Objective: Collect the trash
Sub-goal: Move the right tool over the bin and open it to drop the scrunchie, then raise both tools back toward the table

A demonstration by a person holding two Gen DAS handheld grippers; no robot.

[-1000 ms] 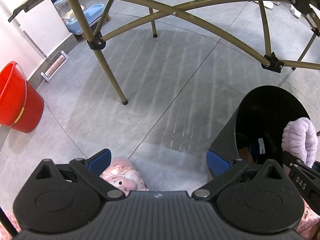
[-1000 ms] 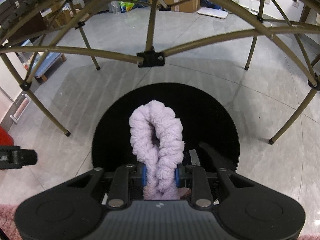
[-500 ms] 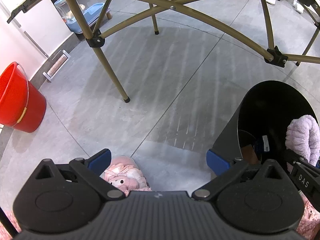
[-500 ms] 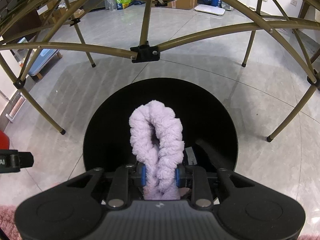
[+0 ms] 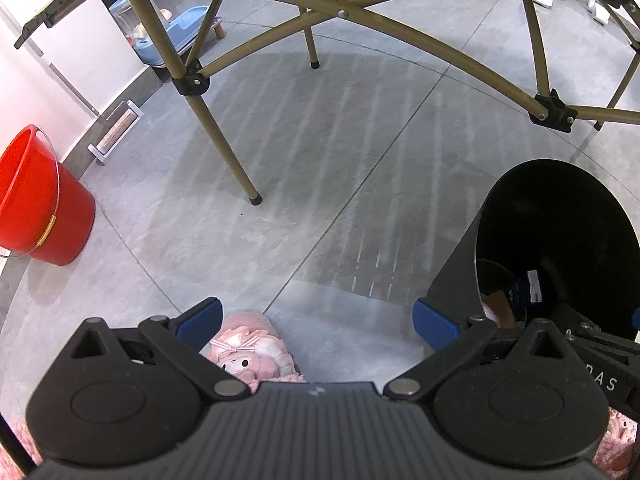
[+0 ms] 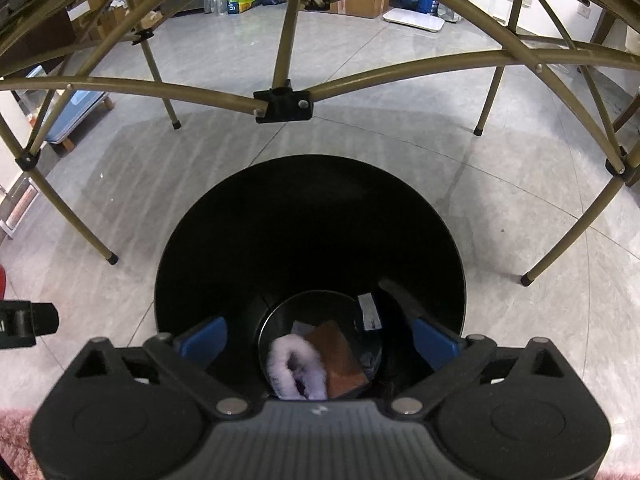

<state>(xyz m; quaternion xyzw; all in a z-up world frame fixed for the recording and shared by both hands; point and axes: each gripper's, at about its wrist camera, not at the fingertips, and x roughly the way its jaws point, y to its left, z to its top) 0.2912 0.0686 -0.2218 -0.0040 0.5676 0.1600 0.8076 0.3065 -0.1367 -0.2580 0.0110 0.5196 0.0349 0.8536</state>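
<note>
**Two tools spread wide, purple fluffy piece at the bottom of the bin**

Two tools point steeply down at a grey tiled floor [image 5: 280, 160] under the olive tube frame of a folding table [image 5: 224, 128]. Far to the left in the left wrist view, a red bucket [image 5: 40, 204] stands on the floor close to the wall. The left tool [image 5: 316, 320] has its blue pads far apart with nothing between them but bare floor; a pink plush slipper [image 5: 250, 354] with a small face and bow lies just under its left finger, partly hidden by the tool body. To the right in that view stands the black bin [image 5: 460, 280], its mouth open toward the camera, and part of the right tool shows at the lower right edge.

In the right wrist view, the right tool [image 6: 316, 340] hangs directly over the bin's mouth. Its jaws are opening, the blue fingers [image 6: 202, 340] set wide on either side, and nothing is pressed between them. Well below, on the bin's round bottom, the purple fluffy piece [image 6: 294, 372] lies curled, touching a brown flat item [image 6: 340, 360] just to its right. A small grey tag-like scrap [image 6: 370, 312] sits against the inner wall farther right. Pink shaggy rug [image 6: 14, 440] shows at the lower left corner.
</note>
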